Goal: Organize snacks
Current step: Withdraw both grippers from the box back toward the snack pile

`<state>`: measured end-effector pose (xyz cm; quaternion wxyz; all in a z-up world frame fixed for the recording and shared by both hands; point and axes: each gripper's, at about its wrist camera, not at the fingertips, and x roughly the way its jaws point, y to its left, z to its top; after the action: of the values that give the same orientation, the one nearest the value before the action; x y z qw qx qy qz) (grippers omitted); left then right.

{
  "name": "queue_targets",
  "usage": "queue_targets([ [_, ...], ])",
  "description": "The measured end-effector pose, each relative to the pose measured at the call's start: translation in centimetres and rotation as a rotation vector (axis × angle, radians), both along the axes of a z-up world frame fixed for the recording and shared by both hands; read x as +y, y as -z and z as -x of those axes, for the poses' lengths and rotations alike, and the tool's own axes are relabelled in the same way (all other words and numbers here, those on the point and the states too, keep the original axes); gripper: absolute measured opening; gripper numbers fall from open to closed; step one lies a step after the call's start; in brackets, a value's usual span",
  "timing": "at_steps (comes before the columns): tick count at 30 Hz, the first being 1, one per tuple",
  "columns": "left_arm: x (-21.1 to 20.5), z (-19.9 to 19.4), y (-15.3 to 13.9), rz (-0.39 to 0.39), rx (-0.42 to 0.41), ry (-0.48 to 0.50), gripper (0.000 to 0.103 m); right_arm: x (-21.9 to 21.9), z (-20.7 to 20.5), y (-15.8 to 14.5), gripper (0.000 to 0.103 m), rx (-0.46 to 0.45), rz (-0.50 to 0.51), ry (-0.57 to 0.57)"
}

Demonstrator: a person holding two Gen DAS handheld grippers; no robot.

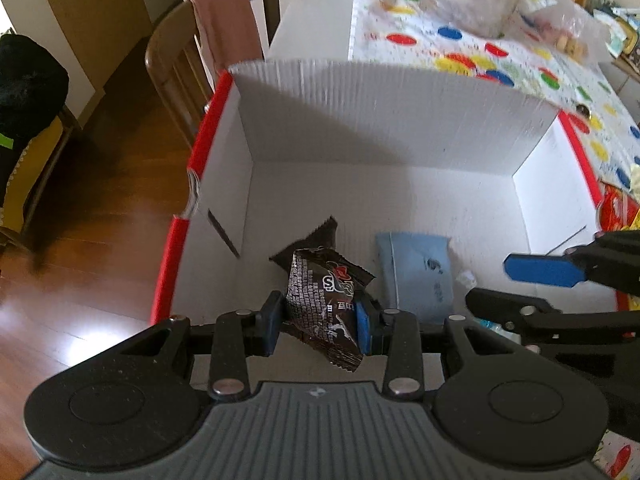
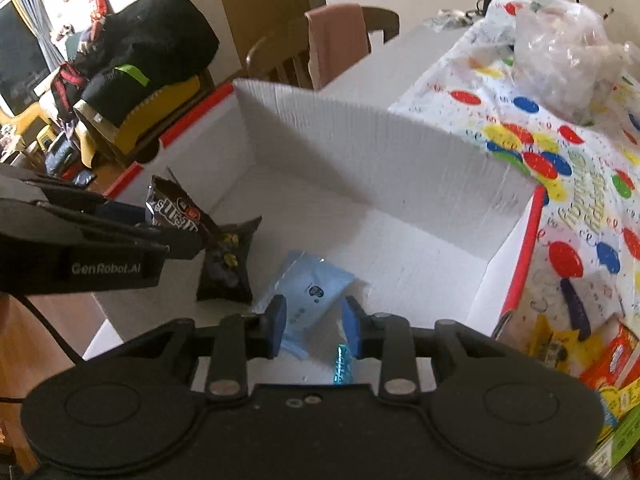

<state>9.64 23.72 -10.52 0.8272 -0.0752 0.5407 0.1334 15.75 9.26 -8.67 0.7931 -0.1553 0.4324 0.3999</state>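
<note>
A white box [image 1: 380, 120] with red edges stands open on the table. My left gripper [image 1: 320, 320] is shut on a brown M&M's packet [image 1: 320, 292] and holds it above the box's near left part. Behind it a second dark packet [image 2: 226, 264] lies on the box floor, next to a light blue packet [image 1: 416, 272]. My right gripper [image 2: 314, 326] hangs open over the light blue packet [image 2: 316, 288], with nothing pressed between its pads. A small teal wrapper [image 2: 342, 364] shows close to its right finger. From the right wrist, the left gripper [image 2: 160, 224] and its packet [image 2: 176, 208] appear at the left.
A tablecloth with coloured dots [image 2: 520, 152] lies beyond the box [image 2: 360, 148], with a clear plastic bag [image 2: 560, 60] on it. Red and yellow snack packs [image 2: 612, 356] sit right of the box. A wooden chair with a pink cloth [image 1: 224, 28] stands at the table's far left, over wooden floor.
</note>
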Motion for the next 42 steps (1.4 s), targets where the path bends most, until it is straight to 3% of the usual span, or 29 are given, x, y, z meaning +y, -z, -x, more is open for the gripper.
queue_targets([
  [6, -0.2, 0.2, 0.8, 0.006, 0.010, 0.008, 0.037, -0.3, 0.6, 0.1, 0.036, 0.001, -0.004, 0.018],
  [10, -0.4, 0.4, 0.6, 0.005, -0.001, 0.007, 0.057, -0.9, 0.9, -0.1, 0.038, 0.005, -0.017, 0.031],
  [25, -3.6, 2.5, -4.3, 0.021, -0.132, 0.048, 0.063, -4.5, 2.1, -3.1, 0.061, -0.029, -0.098, 0.091],
  [30, -6.0, 2.8, -6.5, 0.014, -0.202, 0.102, 0.068, -6.6, 2.8, -4.8, 0.064, -0.048, -0.134, 0.113],
  [33, -7.6, 2.7, -7.5, 0.017, -0.233, 0.138, 0.069, -8.1, 3.3, -6.1, 0.073, -0.075, -0.159, 0.125],
  [42, -12.8, 2.5, -9.2, 0.022, -0.317, 0.214, 0.075, -13.8, 3.9, -8.3, 0.082, -0.109, -0.219, 0.188],
])
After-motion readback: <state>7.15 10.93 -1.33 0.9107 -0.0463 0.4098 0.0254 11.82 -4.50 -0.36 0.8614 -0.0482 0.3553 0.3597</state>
